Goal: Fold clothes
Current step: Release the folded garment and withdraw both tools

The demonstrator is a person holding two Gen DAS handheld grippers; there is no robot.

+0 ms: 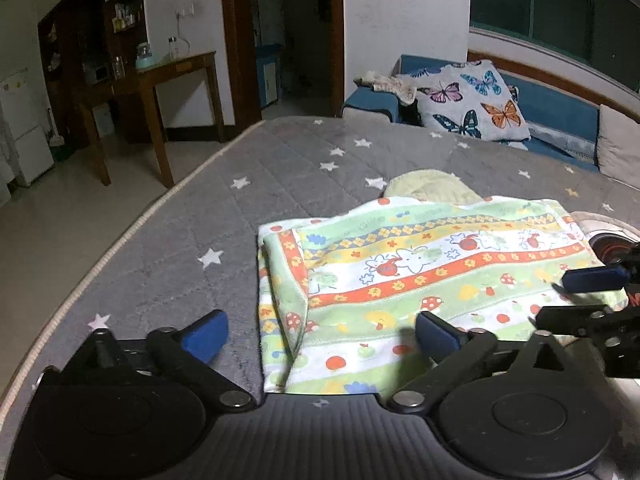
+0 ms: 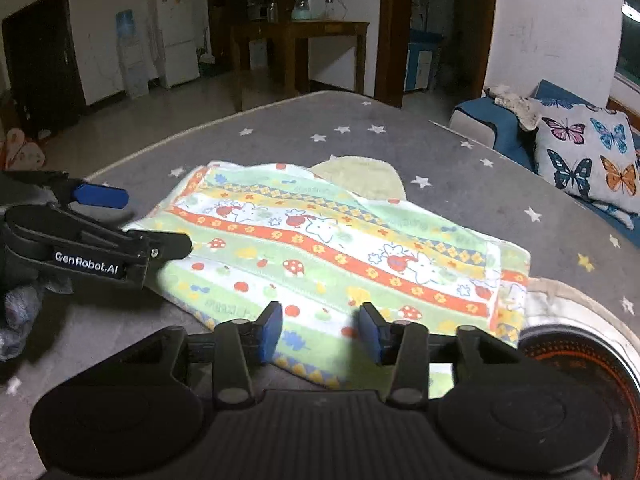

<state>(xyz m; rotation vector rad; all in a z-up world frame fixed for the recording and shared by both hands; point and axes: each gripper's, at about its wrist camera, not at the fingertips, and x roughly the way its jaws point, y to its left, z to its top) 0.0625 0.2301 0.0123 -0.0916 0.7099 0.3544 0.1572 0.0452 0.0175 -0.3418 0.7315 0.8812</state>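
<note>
My left tongs (image 1: 320,334) and right tongs (image 2: 320,330) gape empty over the folded towel (image 2: 340,248); one reads "GenRobot.AI".

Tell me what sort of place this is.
Probably a lived-in home, a combined living and sleeping room: a star-patterned mattress as work surface, a blue sofa with butterfly pillow, and a fridge by a wooden table.

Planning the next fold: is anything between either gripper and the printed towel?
Nothing visible. The towel lies flat on the bed, directly ahead of the open left gripper and the open right gripper. The pale cloth sits at its far edge, partly under it.
</note>
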